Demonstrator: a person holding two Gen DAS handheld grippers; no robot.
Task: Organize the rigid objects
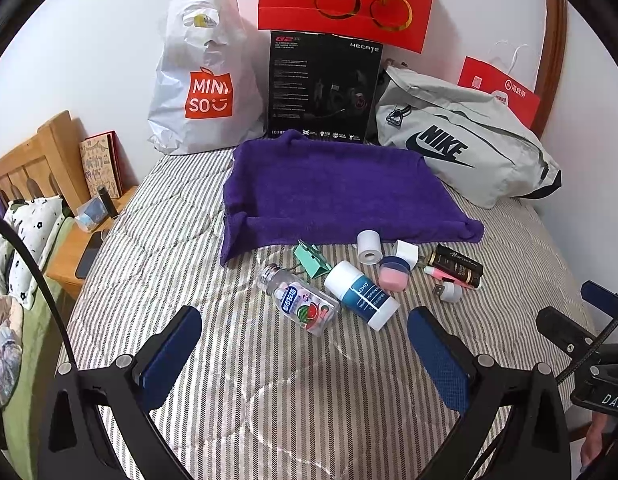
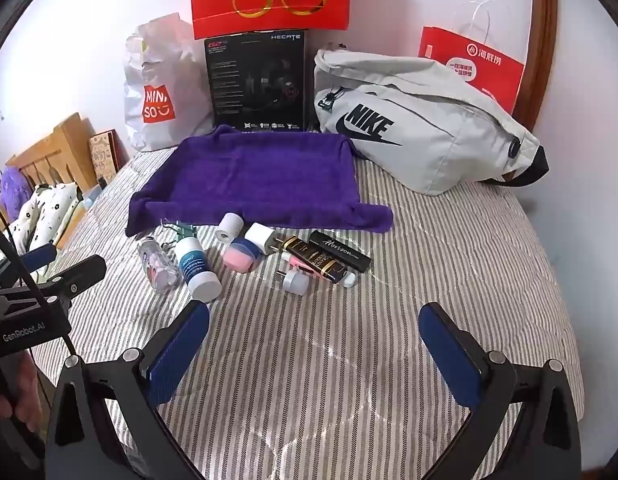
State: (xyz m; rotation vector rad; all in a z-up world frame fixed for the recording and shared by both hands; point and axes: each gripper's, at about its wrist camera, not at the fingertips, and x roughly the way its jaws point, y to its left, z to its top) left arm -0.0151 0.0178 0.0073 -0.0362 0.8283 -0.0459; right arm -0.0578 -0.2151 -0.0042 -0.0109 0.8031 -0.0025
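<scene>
Left wrist view: the left tongs (image 1: 305, 344) hang over the striped bed (image 1: 269, 420) with their blue pads wide apart, holding nothing. At 12 o'clock from them lies a clear candy bottle (image 1: 299, 300), and just beside it at 1 o'clock a white-and-blue tube (image 1: 361, 294). Beyond sit a green binder clip (image 1: 311, 260), a white roll (image 1: 368, 248), a pink-and-blue jar (image 1: 394, 272) and a black Horizon box (image 1: 457, 266). A purple towel (image 1: 341, 188) spreads at 12 o'clock behind them all.

Right wrist view: the right tongs (image 2: 315, 340) hover empty, pads spread apart. The cluster lies at 11 to 12 o'clock: a white charger plug (image 2: 261, 238) touches the jar, and a small white adapter (image 2: 295, 282) rests nearest. A grey Nike bag (image 2: 421, 132) sits at 1 o'clock.
</scene>
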